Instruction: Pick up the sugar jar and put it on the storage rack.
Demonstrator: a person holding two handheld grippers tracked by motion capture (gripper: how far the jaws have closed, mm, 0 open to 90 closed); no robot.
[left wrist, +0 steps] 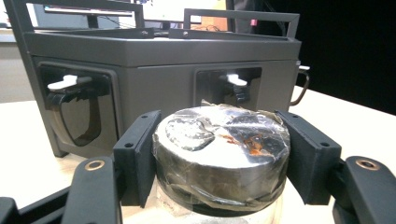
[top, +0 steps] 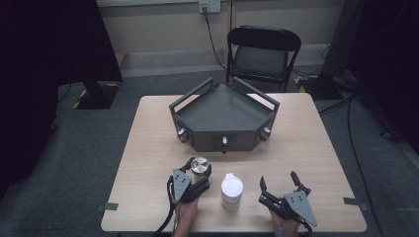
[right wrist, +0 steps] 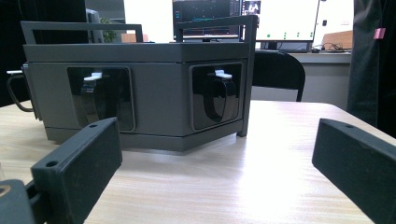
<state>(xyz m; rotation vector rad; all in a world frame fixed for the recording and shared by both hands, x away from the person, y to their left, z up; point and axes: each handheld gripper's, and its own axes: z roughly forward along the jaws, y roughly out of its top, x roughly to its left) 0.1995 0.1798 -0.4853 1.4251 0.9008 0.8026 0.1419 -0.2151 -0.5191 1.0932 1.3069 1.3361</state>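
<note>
Pale wood makes up the table (top: 148,163), and at its twelve o'clock end sits a dark grey tray-topped box (top: 225,116) with knobs along its front faces. Near the six o'clock edge a white-lidded container (top: 231,191) stands between the two hands. At its ten o'clock is a glass jar with a foil-covered lid (left wrist: 219,149), resting on the table, and the left gripper (top: 195,173) has its fingers (left wrist: 137,156) clamped on that lid from both sides. The right gripper (top: 279,187) waits at four o'clock, fingers (right wrist: 77,170) spread wide around nothing. By the look of it, the grasp is made; the next move probably calls for a steady lift or twist without tipping the jar.
</note>
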